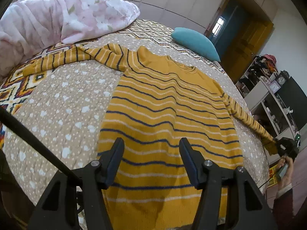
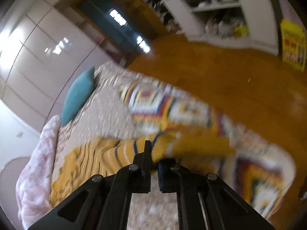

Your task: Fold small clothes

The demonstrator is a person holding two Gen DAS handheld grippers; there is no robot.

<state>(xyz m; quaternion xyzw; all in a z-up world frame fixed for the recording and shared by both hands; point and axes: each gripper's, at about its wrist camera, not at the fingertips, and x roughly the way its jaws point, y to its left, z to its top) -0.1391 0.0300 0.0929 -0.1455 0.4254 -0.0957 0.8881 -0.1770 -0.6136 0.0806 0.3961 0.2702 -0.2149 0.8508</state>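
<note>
Sweater: a mustard-yellow sweater (image 1: 168, 111) with navy and white stripes lies flat across the middle of the left wrist view, on a beige dotted quilt (image 1: 57, 103).
Far sleeve: stretched toward the upper left of the frame, bunched and twisted near the shoulder.
Near sleeve: pulled out in a taut line toward the right edge of the frame.
Right gripper (image 2: 153, 154): fingers pressed together, pinching the cuff of that sleeve; the view is blurred.
Left gripper (image 1: 151, 143): fingers spread wide above the lower body of the sweater, holding nothing.
Surroundings: pink floral blanket (image 1: 63, 13) in the upper left, teal pillow (image 1: 195, 43) at upper centre.
Risk: with nothing pinning the body, the pull on the sleeve could probably drag the whole sweater sideways or ripple it.
Risk: the cuff looks thinly gripped and may slip free.
</note>
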